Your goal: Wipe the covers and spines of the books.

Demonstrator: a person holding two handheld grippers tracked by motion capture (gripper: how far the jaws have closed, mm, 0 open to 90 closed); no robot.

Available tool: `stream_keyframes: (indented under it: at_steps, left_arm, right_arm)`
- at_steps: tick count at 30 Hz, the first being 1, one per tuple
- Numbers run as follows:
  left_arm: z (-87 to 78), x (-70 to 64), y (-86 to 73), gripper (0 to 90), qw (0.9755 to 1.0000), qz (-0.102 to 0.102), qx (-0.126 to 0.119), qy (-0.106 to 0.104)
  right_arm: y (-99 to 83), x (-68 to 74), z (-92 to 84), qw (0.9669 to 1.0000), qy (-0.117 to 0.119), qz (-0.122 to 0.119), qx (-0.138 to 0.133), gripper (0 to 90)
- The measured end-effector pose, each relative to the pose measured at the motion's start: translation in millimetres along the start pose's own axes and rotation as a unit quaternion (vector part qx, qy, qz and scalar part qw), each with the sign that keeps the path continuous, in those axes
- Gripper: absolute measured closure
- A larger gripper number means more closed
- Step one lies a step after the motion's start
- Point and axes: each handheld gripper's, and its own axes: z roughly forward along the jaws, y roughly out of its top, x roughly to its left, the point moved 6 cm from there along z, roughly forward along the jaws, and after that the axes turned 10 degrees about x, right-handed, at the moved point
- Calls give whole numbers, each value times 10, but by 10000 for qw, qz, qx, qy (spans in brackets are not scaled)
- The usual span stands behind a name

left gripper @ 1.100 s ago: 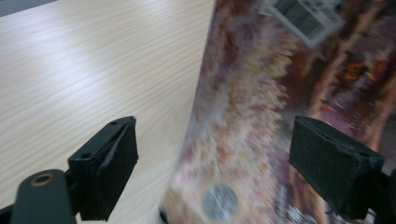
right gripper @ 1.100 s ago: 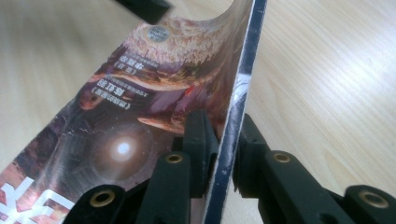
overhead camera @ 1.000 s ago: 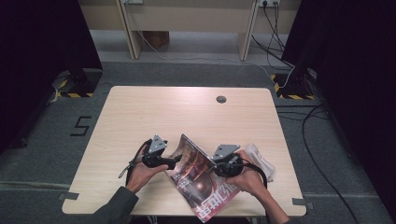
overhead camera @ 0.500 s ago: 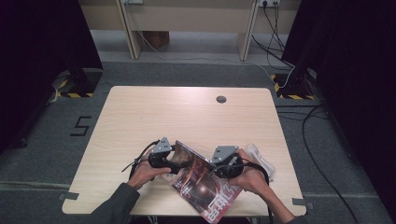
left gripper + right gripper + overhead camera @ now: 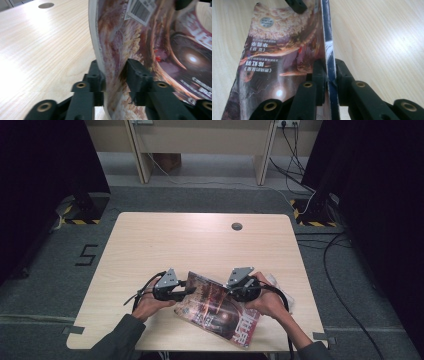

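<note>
Two tools: my left tool and my right tool each hold an opposite edge of one magazine.
Left tool: its jaws have just been closing — now they pinch the page edge of the magazine, one pad on each side.
Right tool: closed tight on the spine edge of the magazine — the jaws stand narrow, the cover between them.
Magazine: near my edge of the desk, slanted, its glossy brown cover facing up.
Desk: pale wood, with a round cable hole at the far side.
Beside my right hand: something white, too hidden to tell.
</note>
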Motion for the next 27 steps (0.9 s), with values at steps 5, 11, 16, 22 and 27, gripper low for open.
stream_keyframes:
  at_steps: [5, 11, 16, 22, 27]
  left_arm:
    - [-178, -100, -26, 776, 9995, 255, 0, 168]
    - [-360, -300, -62, 821, 9987, 366, 21, 340]
    - [-425, -411, -97, 838, 9976, 430, 44, 548]
    - [-525, -481, -106, 839, 9963, 494, 22, 700]
    - [-531, -503, -128, 838, 9963, 435, 55, 742]
  right_arm:
    - [31, -47, 47, 9999, -99, 122, 58, 713]
    - [54, -46, 78, 9991, -221, 322, -181, 590]
    - [-38, -135, -44, 9913, -218, 1017, -805, 539]
    - [-356, -365, -199, 9769, -870, 1779, -798, 509]
    - [-708, -536, -231, 9656, -1144, 2290, -462, 505]
